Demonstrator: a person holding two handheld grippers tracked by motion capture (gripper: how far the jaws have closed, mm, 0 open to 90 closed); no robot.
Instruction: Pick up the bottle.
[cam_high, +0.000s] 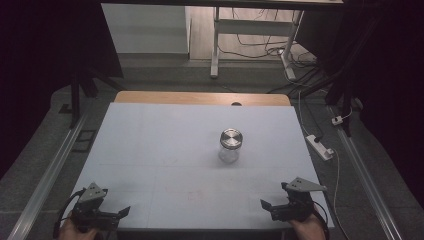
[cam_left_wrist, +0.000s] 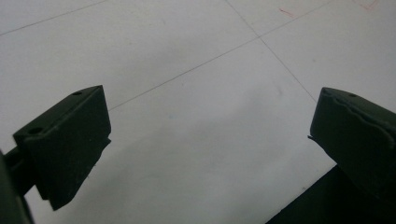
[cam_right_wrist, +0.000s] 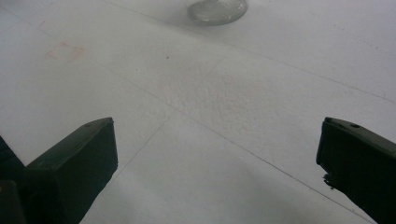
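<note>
High view: a small glass jar (cam_high: 230, 146) with a metal lid (cam_high: 231, 138) stands upright on the white table (cam_high: 150, 150), a little right of centre and well apart from both tools. The left gripper (cam_high: 116, 214) sits at the near left corner, the right gripper (cam_high: 267, 207) at the near right; both have their jaws spread wide with nothing between them. The jar lies forward of both, and the right gripper appears the nearer, so a reach would likely fall to that hand. Right gripper view catches the jar's clear base (cam_right_wrist: 217, 10) at its top edge, ahead and slightly left of the gap; left gripper view offers bare tabletop and thin ruled lines (cam_left_wrist: 187, 72)
</note>
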